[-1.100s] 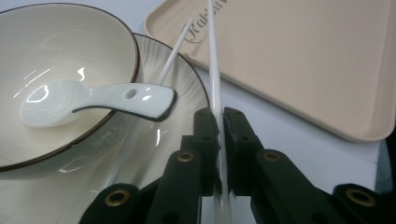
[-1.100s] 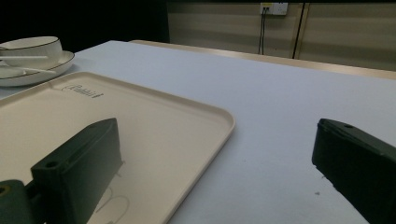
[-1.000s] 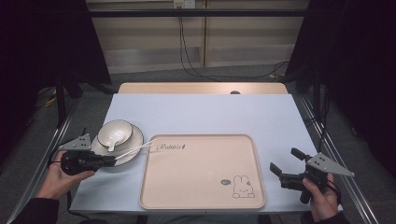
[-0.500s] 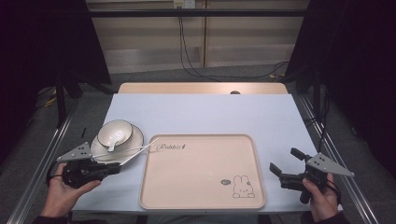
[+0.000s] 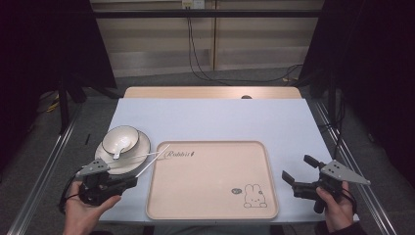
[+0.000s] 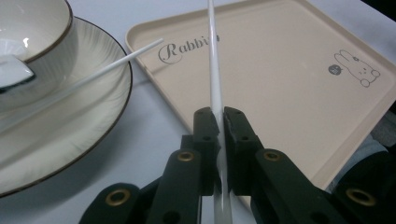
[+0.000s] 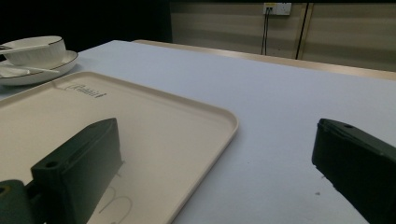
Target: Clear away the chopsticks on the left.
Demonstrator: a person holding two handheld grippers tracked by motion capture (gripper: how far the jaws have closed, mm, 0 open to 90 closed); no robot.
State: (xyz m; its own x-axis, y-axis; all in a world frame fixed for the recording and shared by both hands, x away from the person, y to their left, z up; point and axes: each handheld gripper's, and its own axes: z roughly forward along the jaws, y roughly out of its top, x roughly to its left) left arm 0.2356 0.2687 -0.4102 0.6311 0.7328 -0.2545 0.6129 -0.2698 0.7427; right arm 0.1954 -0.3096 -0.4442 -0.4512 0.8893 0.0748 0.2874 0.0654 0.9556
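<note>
Two grippers work at a pale blue tabletop (image 5: 215,120) whose far edge meets a bare wooden strip, with dark floor, cables and a panelled wall with a socket beyond. At the near middle lies a beige tray (image 5: 210,196) lettered "Rabbit" and printed with a small rabbit drawing. Left of it stands a cream plate (image 5: 139,147) carrying a bowl (image 5: 120,138) with a white spoon in it. The left gripper (image 5: 133,181), in the person's hand at the near left corner, has its jaws clamped on a white chopstick (image 6: 214,74), which slants up from the jaws over the tray's left rim toward the lettering. A second chopstick (image 6: 107,67) rests across the plate with its tip reaching over the tray's corner. The right gripper (image 5: 298,174) is held at the near right, beside the tray, jaws spread wide with nothing between them. The spoon's bowl is cut off in the left gripper view, and the held chopstick's far tip runs out of that frame.
</note>
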